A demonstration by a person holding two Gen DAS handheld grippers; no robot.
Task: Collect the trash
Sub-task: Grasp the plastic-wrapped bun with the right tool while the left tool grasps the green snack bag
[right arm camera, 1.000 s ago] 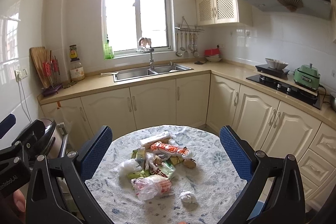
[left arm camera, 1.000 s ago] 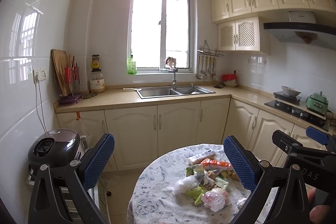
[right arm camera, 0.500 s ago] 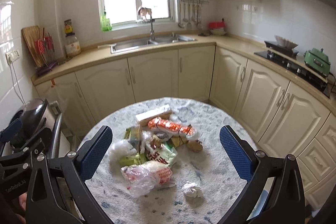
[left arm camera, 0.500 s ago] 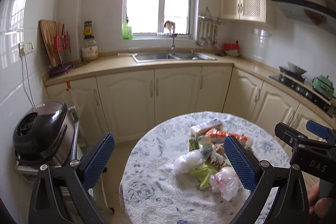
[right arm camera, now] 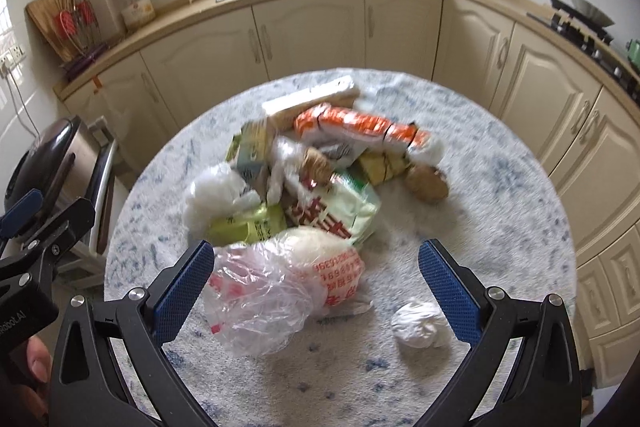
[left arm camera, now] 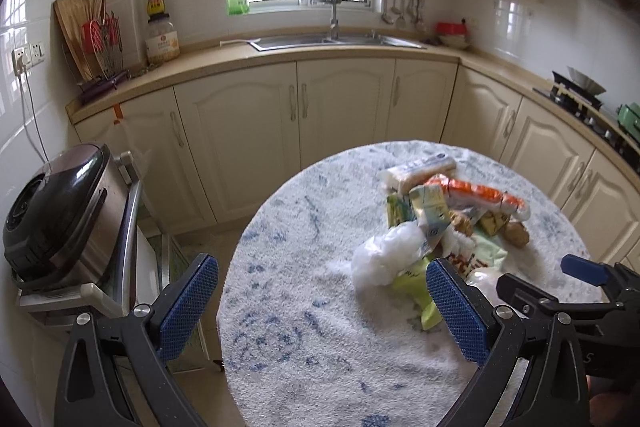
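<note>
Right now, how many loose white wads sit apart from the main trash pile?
1: a crumpled white wad lies alone on the table, right of the clear plastic bag, near the right hand-held gripper. Others may be buried in the pile.

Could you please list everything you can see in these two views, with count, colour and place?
round table: one, white-and-blue mottled cover, centre.
clear plastic bag: one, red print, nearest the right tool.
crumpled paper ball: one, white, right of that bag.
orange-and-white packet: one, far side of the pile.
green-and-white packet: one, middle of the pile.
white plastic bag: one, left edge of the pile.
rice cooker: one, dark, on a rack left of the table.
sink: one, steel, under the window.
left tool: one, black with blue pads, open, empty.
right tool: one, same colours, open over the clear plastic bag.
</note>
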